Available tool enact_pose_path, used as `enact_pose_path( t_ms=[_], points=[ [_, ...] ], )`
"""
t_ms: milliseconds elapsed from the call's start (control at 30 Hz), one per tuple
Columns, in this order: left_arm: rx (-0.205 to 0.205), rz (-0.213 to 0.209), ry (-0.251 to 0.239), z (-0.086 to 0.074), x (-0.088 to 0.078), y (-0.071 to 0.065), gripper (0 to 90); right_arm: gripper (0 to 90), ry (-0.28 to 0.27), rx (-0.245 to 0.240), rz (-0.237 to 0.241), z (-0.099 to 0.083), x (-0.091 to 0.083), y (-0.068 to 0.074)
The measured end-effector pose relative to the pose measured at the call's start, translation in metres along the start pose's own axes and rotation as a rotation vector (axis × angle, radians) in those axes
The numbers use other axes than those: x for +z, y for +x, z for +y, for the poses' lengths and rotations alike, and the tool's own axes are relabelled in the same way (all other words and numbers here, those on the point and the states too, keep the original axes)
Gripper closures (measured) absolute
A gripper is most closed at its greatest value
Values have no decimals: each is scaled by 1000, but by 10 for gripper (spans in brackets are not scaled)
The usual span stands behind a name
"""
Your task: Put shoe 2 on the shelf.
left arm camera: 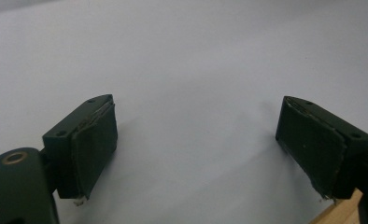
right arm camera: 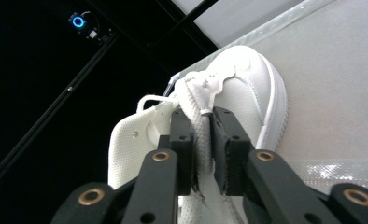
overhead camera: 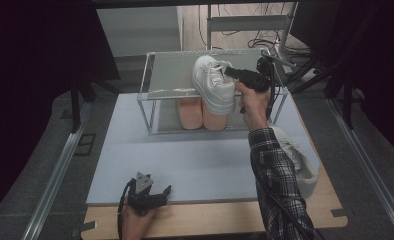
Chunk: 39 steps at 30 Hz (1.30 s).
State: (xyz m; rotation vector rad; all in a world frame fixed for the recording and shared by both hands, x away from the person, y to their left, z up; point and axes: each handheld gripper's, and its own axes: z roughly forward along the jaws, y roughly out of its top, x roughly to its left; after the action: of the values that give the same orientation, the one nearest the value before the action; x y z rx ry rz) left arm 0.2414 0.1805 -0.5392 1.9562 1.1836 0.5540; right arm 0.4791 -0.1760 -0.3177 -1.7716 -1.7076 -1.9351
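Right gripper clamped on white sneaker's tongue atop far rack, toe pointing near; left gripper wide open, well apart.

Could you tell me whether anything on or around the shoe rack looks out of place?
Yes: one white sneaker stands on the rack's top shelf, gripped by the right gripper, while its likely mate lies off the mat at the table's right edge, behind the sleeve.
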Motion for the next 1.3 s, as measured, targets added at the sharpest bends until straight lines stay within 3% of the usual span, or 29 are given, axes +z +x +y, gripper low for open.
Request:
enact_pose_path(
  t_ms=[67,233,300,467,633,800,1000,1100,1300],
  points=[
    [1,0,0,0,0,0,128,743,3,-27,-3,0,0,1],
    [0,1,-1,0,0,0,128,606,1,-32,15,0,-2,0],
    [0,1,-1,0,0,0,128,584,1,-57,1,1,-4,1],
    [0,1,-2,0,0,0,128,558,-14,-61,12,4,-15,2],
    [1,2,1,0,0,0,128,553,-31,-92,17,6,-30,4],
    [1,2,-1,0,0,0,128,546,-43,-96,60,3,-47,4],
    [1,3,-1,0,0,0,129,506,-30,-124,105,-3,-65,4],
    [1,2,-1,0,0,0,129,506,-24,-148,104,-7,-73,5],
    [1,3,-1,0,0,0,129,596,-21,-160,148,-21,-89,4]
  ],
)
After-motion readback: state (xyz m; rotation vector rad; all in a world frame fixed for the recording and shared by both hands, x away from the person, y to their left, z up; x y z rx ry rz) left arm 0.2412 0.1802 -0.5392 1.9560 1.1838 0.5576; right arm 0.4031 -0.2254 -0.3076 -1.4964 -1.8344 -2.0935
